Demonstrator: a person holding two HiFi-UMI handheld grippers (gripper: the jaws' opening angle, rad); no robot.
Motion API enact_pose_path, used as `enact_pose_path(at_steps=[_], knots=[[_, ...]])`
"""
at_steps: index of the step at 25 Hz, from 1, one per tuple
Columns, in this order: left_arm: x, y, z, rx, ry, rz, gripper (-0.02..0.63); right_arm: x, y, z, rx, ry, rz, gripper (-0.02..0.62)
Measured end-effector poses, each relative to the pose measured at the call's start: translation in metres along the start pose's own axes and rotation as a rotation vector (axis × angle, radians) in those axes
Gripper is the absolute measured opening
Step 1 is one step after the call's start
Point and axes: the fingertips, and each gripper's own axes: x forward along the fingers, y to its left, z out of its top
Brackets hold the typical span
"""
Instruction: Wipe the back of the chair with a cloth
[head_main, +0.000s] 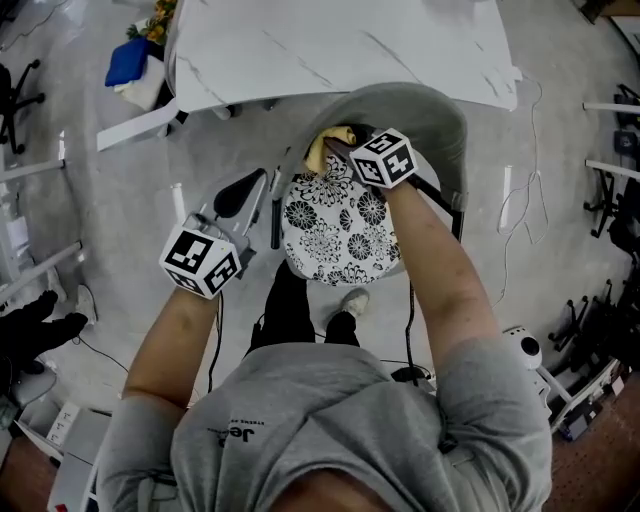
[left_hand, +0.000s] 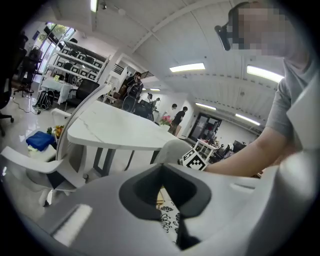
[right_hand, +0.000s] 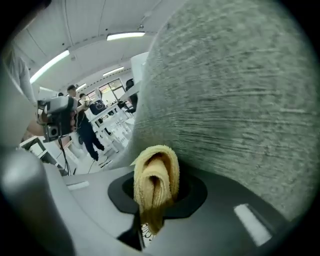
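Currently the right gripper (head_main: 343, 146) pinches a yellow cloth (right_hand: 156, 176) at the chair back (right_hand: 240, 100), far centre; the left gripper (left_hand: 161, 195), jaws together, holds nothing. Rough fabric could drag the cloth loose.

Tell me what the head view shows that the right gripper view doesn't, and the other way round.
Only the head view: the left claw held off to the side, the person's shoe and the cables on the floor. Only the right gripper view: the weave of the grey chair back close up, and people standing in the room behind. Both: the right claw shut on the yellow cloth, against the chair back.
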Motion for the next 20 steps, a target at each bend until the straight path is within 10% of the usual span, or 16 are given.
enact_pose_path(at_steps=[10, 20], knots=[[0.015, -0.022, 0.002, 0.034, 0.016, -0.019, 0.031, -0.109, -0.129, -0.05, 0.451, -0.159, -0.467, 0.049], [0.037, -0.073, 0.012, 0.08, 0.0, -0.067, 0.031, -0.214, -0.152, -0.104, 0.638, -0.24, -0.683, 0.048]])
